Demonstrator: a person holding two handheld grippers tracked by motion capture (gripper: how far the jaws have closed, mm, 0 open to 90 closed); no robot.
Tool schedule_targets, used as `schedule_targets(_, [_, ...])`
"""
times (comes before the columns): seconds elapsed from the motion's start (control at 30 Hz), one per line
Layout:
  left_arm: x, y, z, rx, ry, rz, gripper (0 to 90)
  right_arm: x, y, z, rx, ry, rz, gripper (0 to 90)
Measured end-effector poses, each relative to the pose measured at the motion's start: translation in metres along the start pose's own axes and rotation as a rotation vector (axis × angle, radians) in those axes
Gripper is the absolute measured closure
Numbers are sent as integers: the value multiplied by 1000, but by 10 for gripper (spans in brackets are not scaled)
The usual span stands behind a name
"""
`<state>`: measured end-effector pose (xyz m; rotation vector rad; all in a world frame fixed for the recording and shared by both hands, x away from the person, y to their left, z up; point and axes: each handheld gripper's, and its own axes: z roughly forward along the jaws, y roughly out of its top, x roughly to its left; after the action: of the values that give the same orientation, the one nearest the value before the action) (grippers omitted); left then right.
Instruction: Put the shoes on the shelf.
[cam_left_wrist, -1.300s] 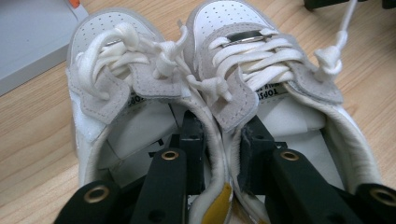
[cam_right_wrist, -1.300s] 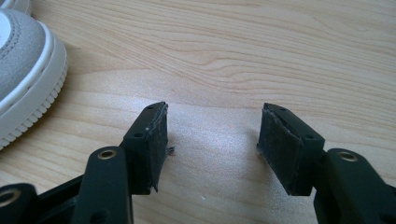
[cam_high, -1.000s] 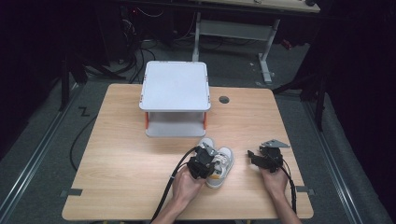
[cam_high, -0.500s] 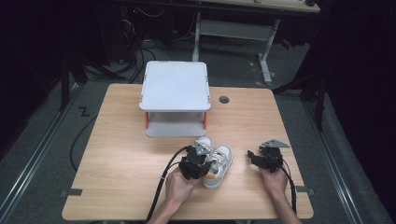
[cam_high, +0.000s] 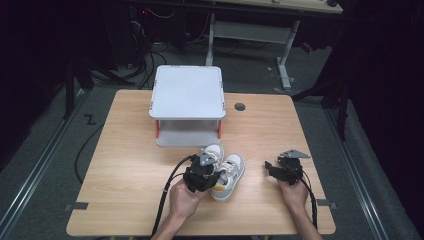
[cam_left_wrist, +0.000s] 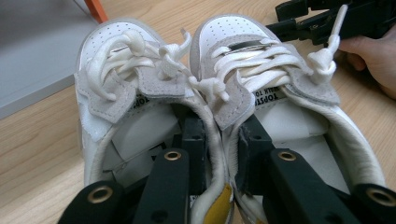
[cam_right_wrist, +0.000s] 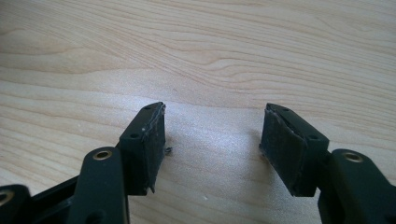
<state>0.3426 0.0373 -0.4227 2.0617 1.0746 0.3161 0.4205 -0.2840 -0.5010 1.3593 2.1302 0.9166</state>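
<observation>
The left gripper (cam_left_wrist: 219, 154) pinches both sneakers' (cam_left_wrist: 210, 84) inner walls together, carrying them as one pair; the right gripper (cam_right_wrist: 212, 140) waits wide, empty.

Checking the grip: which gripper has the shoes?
The left gripper: one jaw sits inside each of the white shoes, pinching their inner walls together. The right gripper stands open and empty.

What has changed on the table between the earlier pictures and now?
The left gripper, shut on the inner walls of the pair of shoes, one jaw inside each shoe, has carried them a little toward the grey shelf. The right gripper stayed in place, open and empty above the table.
</observation>
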Motion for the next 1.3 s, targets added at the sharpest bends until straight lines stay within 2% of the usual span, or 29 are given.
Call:
schedule_targets(0.33, [11, 1, -14, -21, 14, -14, 760, 0, 0, 0, 0, 0, 0, 398])
schedule_targets(0.5, [22, 2, -23, -38, 39, -34, 760, 0, 0, 0, 0, 1, 0, 397])
schedule_targets(0.57, [29, 2, -27, -47, 55, -54, 760, 0, 0, 0, 0, 1, 0, 397])
schedule_targets(0.7, [38, 4, -29, -42, 80, -60, 760, 0, 0, 0, 0, 2, -1, 396])
schedule_targets(0.8, [52, 9, -28, -42, 119, -69, 760, 0, 0, 0, 1, 2, -1, 396])
schedule_targets(0.83, [52, 9, -28, -42, 119, -69, 760, 0, 0, 0, 1, 3, -1, 396])
schedule_targets(0.93, [64, 11, -22, -33, 174, -71, 760, 0, 0, 0, 1, 3, -1, 396])
schedule_targets(0.97, [64, 11, -22, -33, 174, -71, 760, 0, 0, 0, 1, 3, -1, 396])
schedule_targets(1.0, [71, 12, -19, -31, 189, -76, 760, 0, 1, 1, 1, 4, -1, 396])
schedule_targets(1.1, [78, 14, -13, -24, 210, -81, 759, 0, 1, 1, 0, 10, -3, 395])
schedule_targets(1.2, [83, 17, -5, -19, 246, -64, 760, 1, 2, 2, 1, 22, -17, 398])
schedule_targets(1.27, [86, 18, -3, -17, 253, -64, 759, 1, 2, 2, 1, 26, -19, 407])
schedule_targets(1.3, [88, 19, 0, -17, 262, -69, 759, 2, 3, 2, 1, 35, -27, 508])
